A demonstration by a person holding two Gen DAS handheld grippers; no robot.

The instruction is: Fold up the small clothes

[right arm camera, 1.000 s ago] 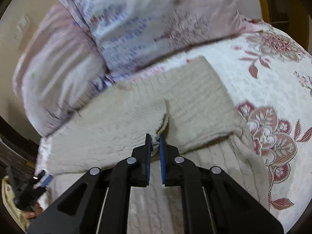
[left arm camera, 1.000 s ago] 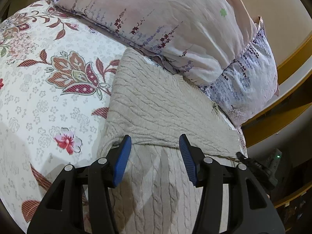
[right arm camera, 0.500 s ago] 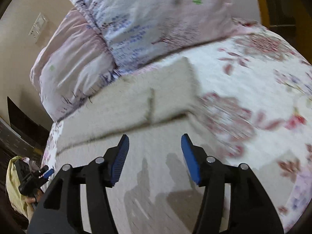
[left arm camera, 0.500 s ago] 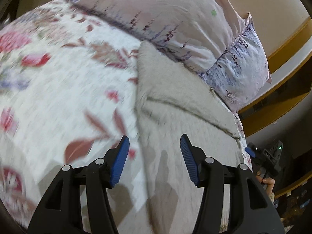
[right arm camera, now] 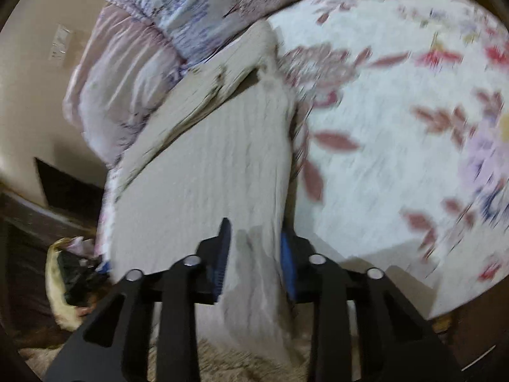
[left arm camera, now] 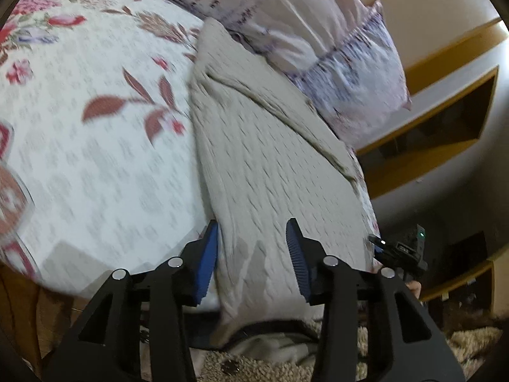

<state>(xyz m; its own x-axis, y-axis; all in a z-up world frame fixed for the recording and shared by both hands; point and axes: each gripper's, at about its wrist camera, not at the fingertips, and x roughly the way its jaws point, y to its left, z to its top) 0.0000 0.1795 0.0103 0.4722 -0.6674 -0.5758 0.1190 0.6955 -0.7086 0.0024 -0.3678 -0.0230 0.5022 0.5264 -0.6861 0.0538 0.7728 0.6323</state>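
A beige cable-knit sweater (left arm camera: 270,159) lies on the floral bedspread (left arm camera: 95,143), its top part folded over near the pillows and its lower end hanging over the bed's edge. My left gripper (left arm camera: 253,254) is open, its blue pads straddling the sweater's left side near the bed's edge. In the right wrist view the sweater (right arm camera: 206,175) lies the same way, and my right gripper (right arm camera: 254,258) is open with its pads on either side of the sweater's right edge. Neither gripper holds cloth.
Two pink and lavender pillows (left arm camera: 286,16) lie against the sweater's far end, also shown in the right wrist view (right arm camera: 152,47). A shaggy beige rug (left arm camera: 254,366) lies below the bed's edge. Wooden shelves (left arm camera: 445,111) stand to the right.
My right gripper let go of the folded sleeve and opened. Both grippers drew back from the folded top to the sweater's lower end at the bed's edge.
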